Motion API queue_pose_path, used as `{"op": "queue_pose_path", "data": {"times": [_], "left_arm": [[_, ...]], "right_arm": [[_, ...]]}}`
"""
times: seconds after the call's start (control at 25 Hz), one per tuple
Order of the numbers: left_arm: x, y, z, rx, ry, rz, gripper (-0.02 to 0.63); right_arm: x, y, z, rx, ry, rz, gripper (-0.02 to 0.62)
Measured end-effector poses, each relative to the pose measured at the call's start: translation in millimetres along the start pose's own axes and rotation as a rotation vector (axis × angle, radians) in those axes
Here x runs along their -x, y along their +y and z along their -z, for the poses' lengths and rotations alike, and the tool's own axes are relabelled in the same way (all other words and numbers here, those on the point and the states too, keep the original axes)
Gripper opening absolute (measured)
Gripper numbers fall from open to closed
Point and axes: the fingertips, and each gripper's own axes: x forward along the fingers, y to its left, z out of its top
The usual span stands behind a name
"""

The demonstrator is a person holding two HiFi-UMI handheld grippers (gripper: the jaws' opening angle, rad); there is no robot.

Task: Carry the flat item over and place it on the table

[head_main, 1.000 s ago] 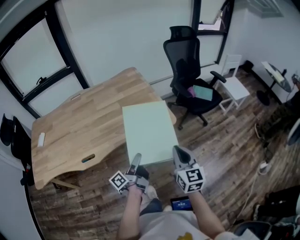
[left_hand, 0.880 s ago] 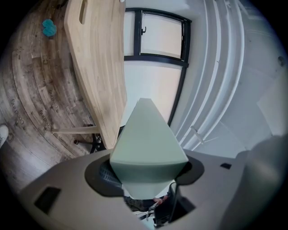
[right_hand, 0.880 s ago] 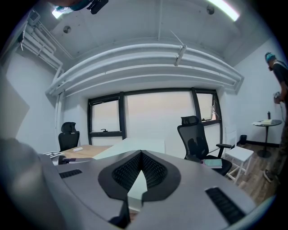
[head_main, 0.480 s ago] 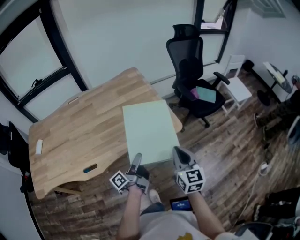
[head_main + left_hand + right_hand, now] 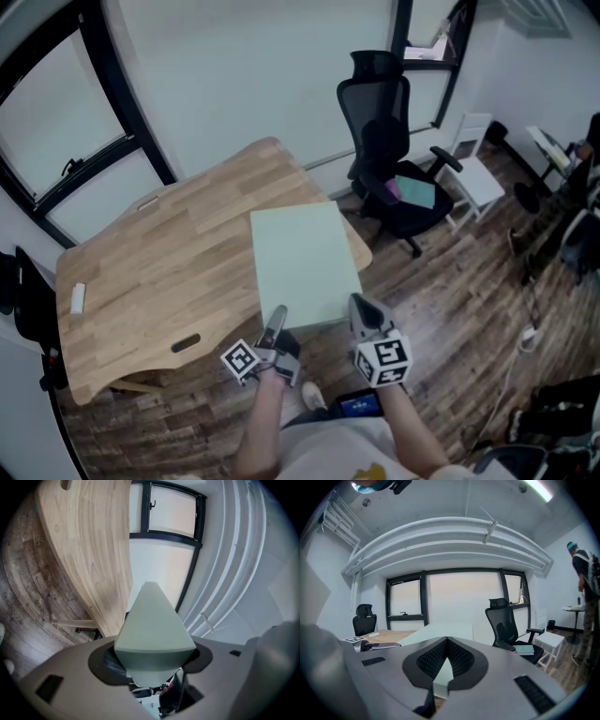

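The left gripper (image 5: 278, 317) is closed on the near edge of the green board (image 5: 305, 262). Its jaws stand partly apart, because the thick edge fills the space between them. The right gripper (image 5: 362, 307) is closed on the same near edge, further right, and its pads pinch the board.

The board is up in the air in front of the person. Its far part looks to be over the right end of the wooden table (image 5: 159, 262). Its near part is over the floor (image 5: 450, 300). I cannot tell if it touches the table yet.

What could go wrong? The board is held only at one edge, so the long far part sticks out with nothing under it. It could sag or slip out of the pads. If one gripper goes faster than the other, the board could twist and pop loose. If it comes down too low, its far edge could bump the table's side. If it is put too near the table's right end, part of it would hang over and it could tip onto the floor. The black office chair (image 5: 389, 150) stands far and to the right, so a swing that way could hit it.

The board is pale green, plain and smooth. It is a flat rectangle with straight sides. It is held about level.
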Motion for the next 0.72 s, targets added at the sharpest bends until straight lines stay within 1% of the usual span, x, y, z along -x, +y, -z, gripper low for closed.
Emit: {"op": "queue_pose_path", "data": {"times": [0.2, 0.72], "left_arm": [[-4.4, -5.9, -6.3, 0.007, -0.002, 0.021, 0.285], [-9.0, 2.2, -13.0, 0.005, -0.004, 0.017, 0.285]], "right_arm": [[-5.6, 2.0, -7.8, 0.001, -0.017, 0.004, -0.003], [-16.2, -4.8, 0.0, -0.013, 0.004, 0.006, -0.002]]}}
